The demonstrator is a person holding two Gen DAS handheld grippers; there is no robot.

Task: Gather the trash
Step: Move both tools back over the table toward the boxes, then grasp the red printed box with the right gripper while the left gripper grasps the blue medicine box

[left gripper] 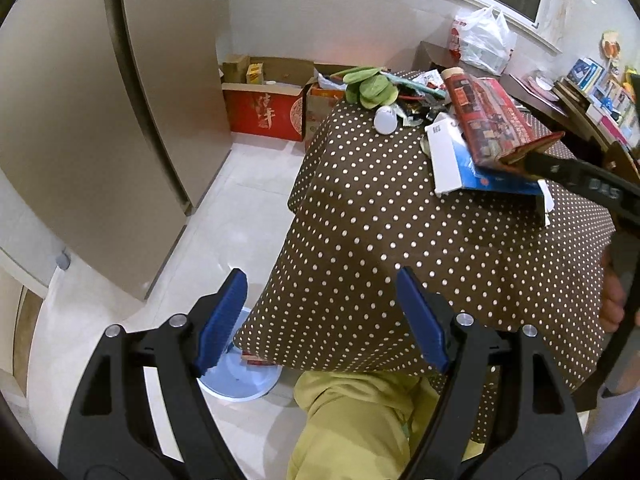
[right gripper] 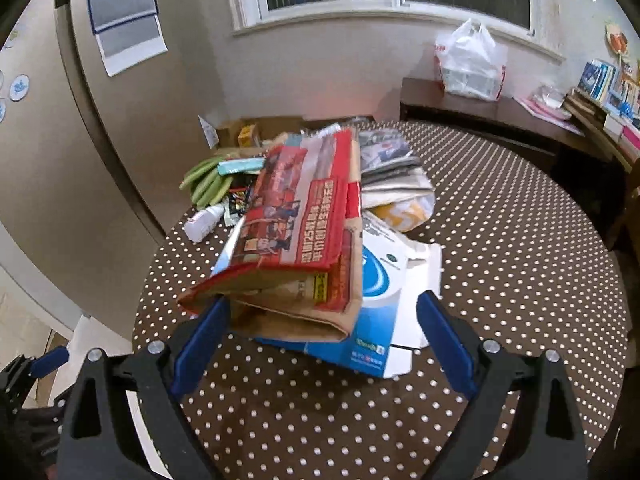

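A round table with a brown dotted cloth (right gripper: 500,240) carries a heap of trash. On top lies a folded red paper bag (right gripper: 304,232), resting on a flattened blue and white box (right gripper: 380,280). Behind them are a white bottle (right gripper: 204,220), green pods (right gripper: 204,184) and wrappers. My right gripper (right gripper: 324,302) stands open around the bag's near end: the left pad is at its corner, the right pad well clear. My left gripper (left gripper: 320,276) is open and empty over the table's hanging cloth (left gripper: 380,220). A pale blue bin (left gripper: 240,380) stands on the floor below, partly hidden.
A tall beige cabinet (left gripper: 100,120) stands left of the table. Cardboard boxes (left gripper: 264,108) sit on the floor by the wall. A white plastic bag (right gripper: 472,60) and books (right gripper: 600,80) are on a dark sideboard. A person's leg in yellow-green cloth (left gripper: 352,420) is close below.
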